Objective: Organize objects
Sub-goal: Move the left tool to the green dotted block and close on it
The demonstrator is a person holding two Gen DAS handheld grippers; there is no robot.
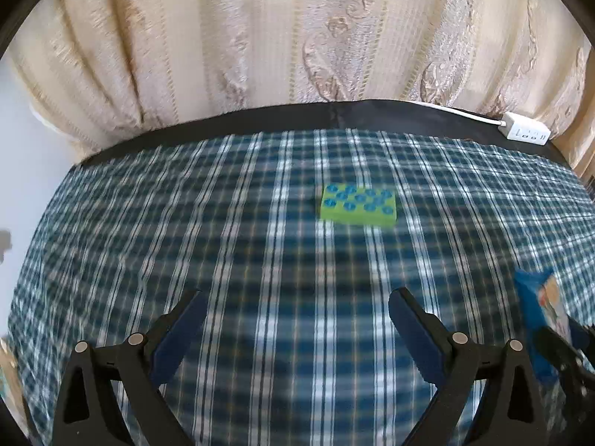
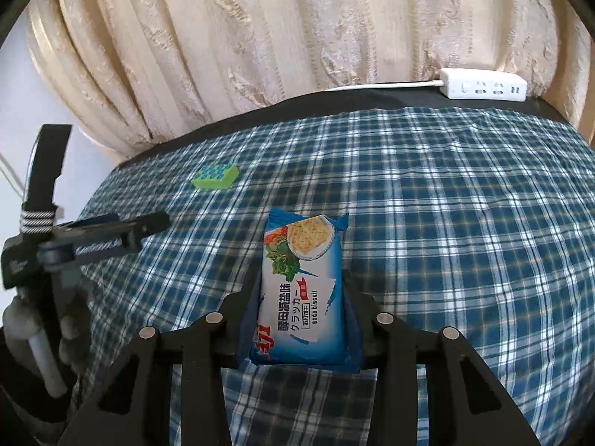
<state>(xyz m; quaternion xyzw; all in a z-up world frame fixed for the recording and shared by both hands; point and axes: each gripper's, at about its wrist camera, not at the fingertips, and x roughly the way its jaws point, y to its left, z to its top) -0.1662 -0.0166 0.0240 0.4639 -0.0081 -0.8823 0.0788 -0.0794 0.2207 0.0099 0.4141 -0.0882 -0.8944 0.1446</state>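
The right claw [image 2: 301, 297] clamps the biscuit pack [image 2: 303, 282] lengthwise between its pads, apparently to carry it, while the left claw [image 1: 297, 319] gapes empty, the green block [image 1: 357, 206] well ahead of it.

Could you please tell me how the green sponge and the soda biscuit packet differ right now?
The green sponge lies free on the checked cloth, while the soda biscuit packet is clamped in the right gripper. The sponge is a plain green block with blue dots; the packet is a blue and white wrapper with printed pictures and text. The sponge looks squat, the packet long and narrow. Both are roughly rectangular.
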